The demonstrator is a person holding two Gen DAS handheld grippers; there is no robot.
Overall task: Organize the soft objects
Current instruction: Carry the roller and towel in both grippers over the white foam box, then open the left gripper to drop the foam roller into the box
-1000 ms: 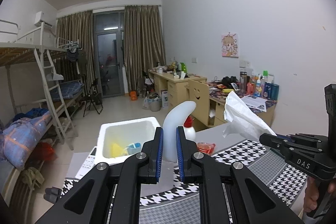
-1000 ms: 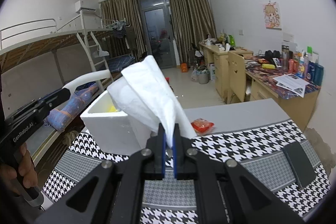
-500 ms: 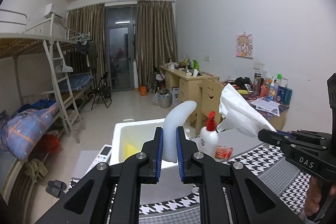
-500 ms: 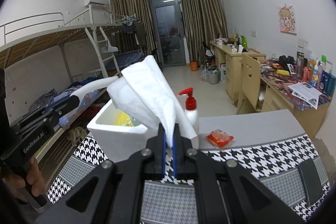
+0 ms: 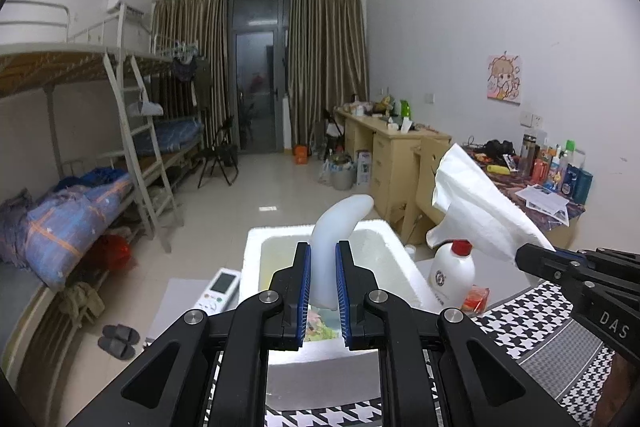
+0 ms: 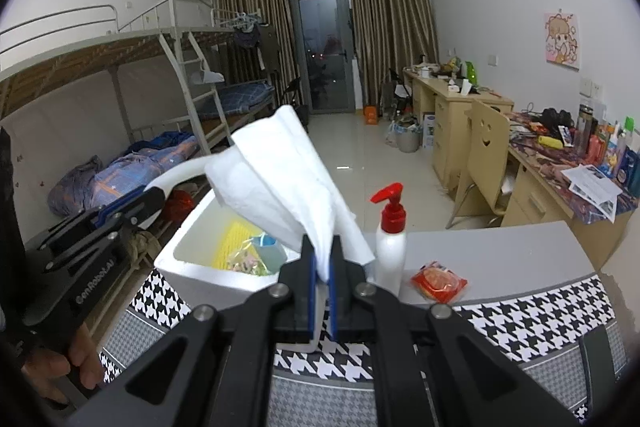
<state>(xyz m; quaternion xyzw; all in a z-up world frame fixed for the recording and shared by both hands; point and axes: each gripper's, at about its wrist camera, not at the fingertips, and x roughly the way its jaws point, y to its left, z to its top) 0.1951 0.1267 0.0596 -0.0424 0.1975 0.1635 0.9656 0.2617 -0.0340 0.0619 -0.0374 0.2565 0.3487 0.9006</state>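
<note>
My left gripper is shut on a curved white soft piece, held over the open white foam box. My right gripper is shut on a crumpled white tissue and holds it above the box's near right corner. The box holds a yellow item, a pale blue cup and a clear packet. In the left wrist view the tissue and right gripper are at the right. In the right wrist view the left gripper is at the left.
A white pump bottle with a red top stands right of the box. A red snack packet lies beside it on the grey table. A remote lies left of the box. A houndstooth mat covers the near table. A dark phone lies at right.
Both grippers have moved forward and up over the foam box with their loads. The box interior, pump bottle and remote now show more fully.
</note>
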